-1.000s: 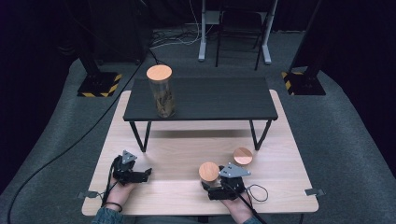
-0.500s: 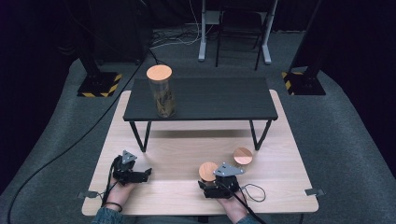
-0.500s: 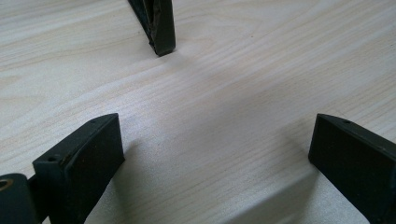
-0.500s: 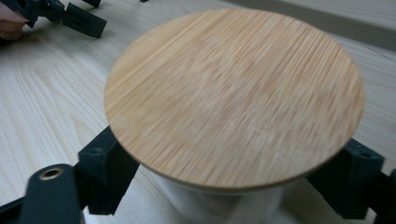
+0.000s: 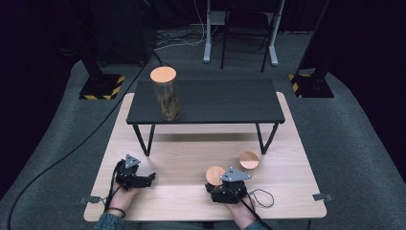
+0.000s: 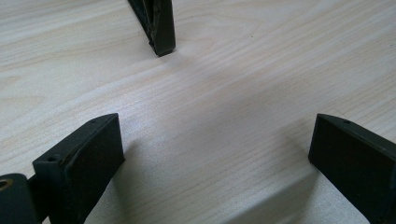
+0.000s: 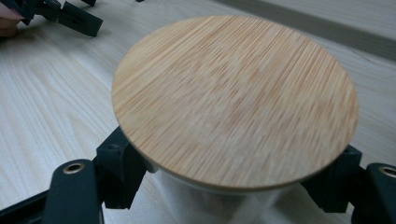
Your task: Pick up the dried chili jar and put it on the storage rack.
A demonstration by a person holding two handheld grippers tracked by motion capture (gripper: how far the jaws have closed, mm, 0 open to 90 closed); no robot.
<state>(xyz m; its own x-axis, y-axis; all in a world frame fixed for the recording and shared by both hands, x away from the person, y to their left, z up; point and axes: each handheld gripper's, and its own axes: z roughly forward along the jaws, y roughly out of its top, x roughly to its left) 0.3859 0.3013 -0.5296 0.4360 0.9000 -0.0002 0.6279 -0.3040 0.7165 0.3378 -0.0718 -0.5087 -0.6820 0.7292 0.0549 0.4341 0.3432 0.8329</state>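
A person is sitting at a light wooden table point(image 5: 191, 143) with two grippers, one in each hand, both near its front edge. At the far left, the left gripper point(image 5: 148, 178) is resting low over bare wood, its jaws standing wide apart with nothing between them; in the left gripper view the two black pads are framing plain tabletop, and one black leg point(image 6: 158, 25) of the bench is standing ahead of them. Farther back, a low black bench point(image 5: 210, 103) is sitting across the table, and on its left end one tall jar point(image 5: 166, 96) is standing upright with a round wooden lid on it and something brownish inside. Moving right, the right gripper point(image 5: 218, 184) is sitting at the front of the table, and its jaws have just been closing; in the right gripper view the two pads are pressing on the clear sides of a small jar point(image 7: 233, 102) just under its bamboo lid, one on each side, so this jar is gripped and upright. Just beside it, further right and a little back, a second small jar point(image 5: 249, 160) with the same round lid is standing free on the table, touching nothing. That is making three lidded jars in all: one tall, two small
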